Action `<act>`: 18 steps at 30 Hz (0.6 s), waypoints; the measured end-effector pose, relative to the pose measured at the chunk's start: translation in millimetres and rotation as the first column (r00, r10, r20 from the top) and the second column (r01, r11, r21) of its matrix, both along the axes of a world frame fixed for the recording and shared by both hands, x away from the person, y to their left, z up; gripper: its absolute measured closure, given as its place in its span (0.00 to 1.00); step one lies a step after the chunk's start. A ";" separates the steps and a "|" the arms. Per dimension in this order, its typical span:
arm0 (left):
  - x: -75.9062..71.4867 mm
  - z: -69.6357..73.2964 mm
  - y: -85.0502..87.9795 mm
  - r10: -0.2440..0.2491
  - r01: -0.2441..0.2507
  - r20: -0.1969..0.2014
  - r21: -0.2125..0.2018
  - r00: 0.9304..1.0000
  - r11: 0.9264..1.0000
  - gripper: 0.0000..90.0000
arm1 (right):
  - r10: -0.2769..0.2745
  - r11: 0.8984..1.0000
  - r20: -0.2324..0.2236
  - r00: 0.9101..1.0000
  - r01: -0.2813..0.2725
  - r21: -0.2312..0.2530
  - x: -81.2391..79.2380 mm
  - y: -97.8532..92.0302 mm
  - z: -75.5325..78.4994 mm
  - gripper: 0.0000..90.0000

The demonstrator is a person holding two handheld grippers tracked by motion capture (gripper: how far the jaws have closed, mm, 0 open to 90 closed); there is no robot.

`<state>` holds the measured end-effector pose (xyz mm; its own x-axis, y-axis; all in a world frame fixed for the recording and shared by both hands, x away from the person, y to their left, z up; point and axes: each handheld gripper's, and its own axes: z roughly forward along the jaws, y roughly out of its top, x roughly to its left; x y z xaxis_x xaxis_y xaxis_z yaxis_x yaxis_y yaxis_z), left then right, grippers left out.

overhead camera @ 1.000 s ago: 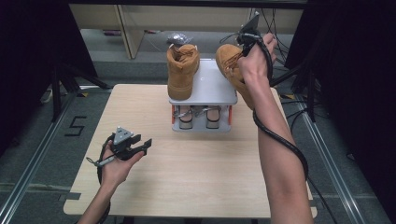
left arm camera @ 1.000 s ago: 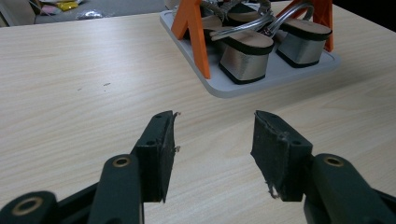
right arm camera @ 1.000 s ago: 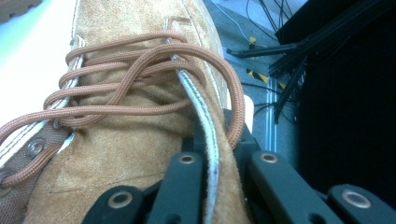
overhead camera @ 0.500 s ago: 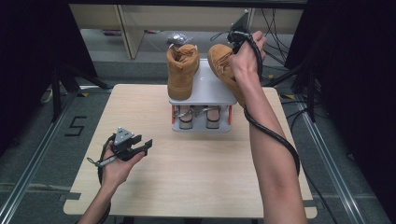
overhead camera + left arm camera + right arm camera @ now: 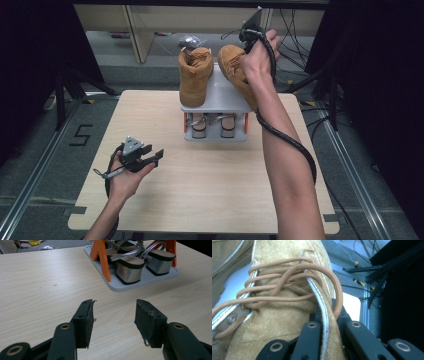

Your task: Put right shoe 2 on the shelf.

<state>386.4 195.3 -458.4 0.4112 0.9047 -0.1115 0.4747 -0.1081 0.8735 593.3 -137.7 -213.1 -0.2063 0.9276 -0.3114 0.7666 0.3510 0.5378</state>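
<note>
Up at the back of the wooden table (image 5: 210, 185), the right gripper (image 5: 325, 322) pinches the collar edge of a tan suede boot (image 5: 235, 70) and holds it tilted over the grey shoe rack (image 5: 220, 97), right beside the other tan boot (image 5: 194, 75) standing on top. Down near the front left, the left gripper (image 5: 150, 156) rests low over the table with its jaws spread apart and nothing between them.

High cam looks down over surface (image 5: 200, 200); left cam low, facing shoe rack (image 5: 140, 283), shared w/ high; right cam close-up on boot (image 5: 287, 315).
</note>
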 end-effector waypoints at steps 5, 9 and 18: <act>0.3 0.1 0.2 0.002 -0.002 -0.001 0.002 1.000 1.000 0.54 | -0.001 1.000 -0.009 1.000 0.001 0.004 3.6 2.2 -1.5 0.96; 0.8 -0.3 0.3 -0.004 0.004 0.001 0.000 1.000 1.000 0.54 | -0.003 1.000 -0.015 1.000 0.003 0.016 8.3 3.7 -2.2 0.96; 0.9 -0.8 0.0 -0.007 0.007 0.000 0.002 1.000 1.000 0.54 | -0.017 0.998 -0.014 1.000 0.018 0.052 14.9 7.4 0.5 0.96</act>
<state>387.3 195.2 -459.2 0.4173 0.9021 -0.1098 0.4737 -0.1128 0.8734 608.2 -130.3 -212.6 -0.1936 0.9460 -0.2600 0.7800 0.3092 0.5441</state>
